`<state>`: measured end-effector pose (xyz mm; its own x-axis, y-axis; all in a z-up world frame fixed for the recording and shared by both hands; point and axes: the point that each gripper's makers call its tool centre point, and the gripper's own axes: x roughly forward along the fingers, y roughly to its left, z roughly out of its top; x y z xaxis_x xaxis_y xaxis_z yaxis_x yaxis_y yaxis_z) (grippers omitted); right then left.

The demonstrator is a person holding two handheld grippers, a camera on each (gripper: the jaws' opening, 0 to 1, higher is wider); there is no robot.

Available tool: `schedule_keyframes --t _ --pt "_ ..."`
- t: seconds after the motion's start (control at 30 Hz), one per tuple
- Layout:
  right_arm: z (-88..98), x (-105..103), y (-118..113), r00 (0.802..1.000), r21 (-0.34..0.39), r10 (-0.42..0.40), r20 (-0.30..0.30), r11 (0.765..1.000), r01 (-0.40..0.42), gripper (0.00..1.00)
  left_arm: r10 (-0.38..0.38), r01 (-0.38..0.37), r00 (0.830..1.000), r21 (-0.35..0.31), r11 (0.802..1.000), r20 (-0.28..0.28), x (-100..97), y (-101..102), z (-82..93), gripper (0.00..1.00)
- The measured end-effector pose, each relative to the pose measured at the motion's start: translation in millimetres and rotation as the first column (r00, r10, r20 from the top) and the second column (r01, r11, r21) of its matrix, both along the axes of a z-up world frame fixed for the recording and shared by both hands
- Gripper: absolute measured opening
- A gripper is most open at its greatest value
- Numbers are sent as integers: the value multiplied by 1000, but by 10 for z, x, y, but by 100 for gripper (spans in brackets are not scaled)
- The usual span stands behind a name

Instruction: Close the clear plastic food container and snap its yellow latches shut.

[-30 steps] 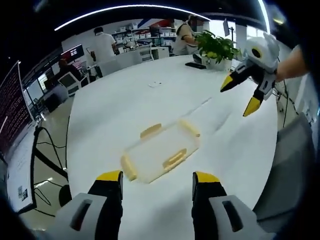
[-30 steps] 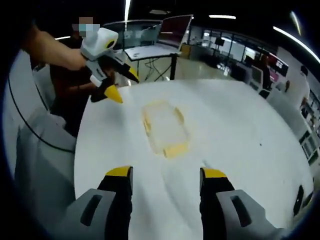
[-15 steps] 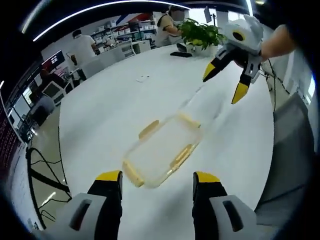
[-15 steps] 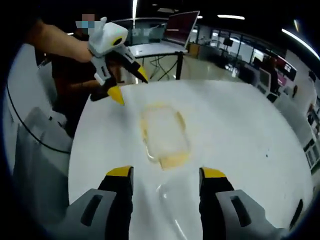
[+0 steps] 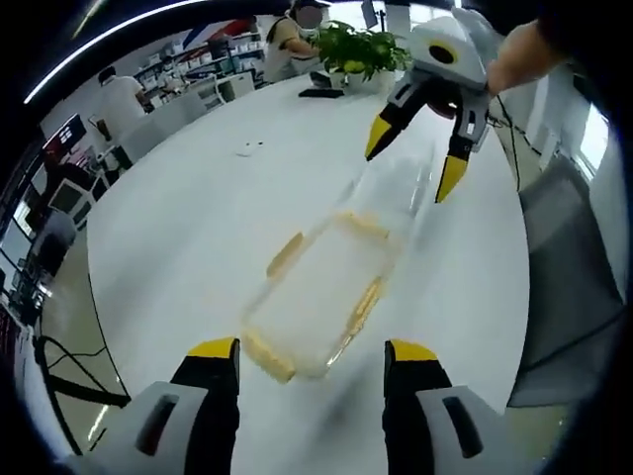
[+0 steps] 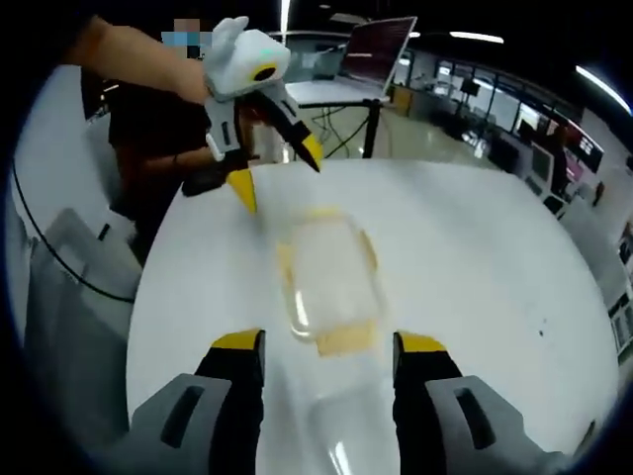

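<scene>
Two sets of jaws stand apart and empty. Just ahead of the left gripper (image 5: 312, 361) lies the clear container (image 5: 321, 297) on the white table (image 5: 178, 218), latches (image 5: 284, 253) splayed; beyond it the right gripper (image 5: 410, 163) hovers over its far end, seemingly positioned for closing.

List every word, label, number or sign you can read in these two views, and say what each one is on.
No text can be read.
The container and its yellow latches carry no print that shows.
The monitors beyond the table glow, but their contents are too blurred to read.
Both grippers, left and right, show no markings.
</scene>
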<state>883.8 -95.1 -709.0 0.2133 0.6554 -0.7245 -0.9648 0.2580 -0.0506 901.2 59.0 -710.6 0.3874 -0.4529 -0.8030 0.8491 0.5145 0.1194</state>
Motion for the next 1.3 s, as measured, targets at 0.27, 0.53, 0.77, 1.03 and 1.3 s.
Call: schedule_keyframes --t 0.27,0.53,0.77,1.03,1.3 --pt "-69 116 38 999 -17 38 -10 999 -38 50 -99 99 995 52 994 -14 124 11 -43 53" --pt "-227 242 72 995 -58 101 -24 993 -103 48 -190 192 979 20 981 -72 142 -110 -149 55" --pt "-372 254 102 986 -104 157 -50 981 -162 51 -253 258 963 40 965 -95 195 -121 -222 56" --pt "-492 287 119 983 -142 170 -63 974 -177 50 -327 337 936 63 939 -130 230 -27 -365 55" --pt "-600 284 141 984 -174 165 -71 969 -175 50 -369 383 919 89 919 -137 277 35 -491 52"
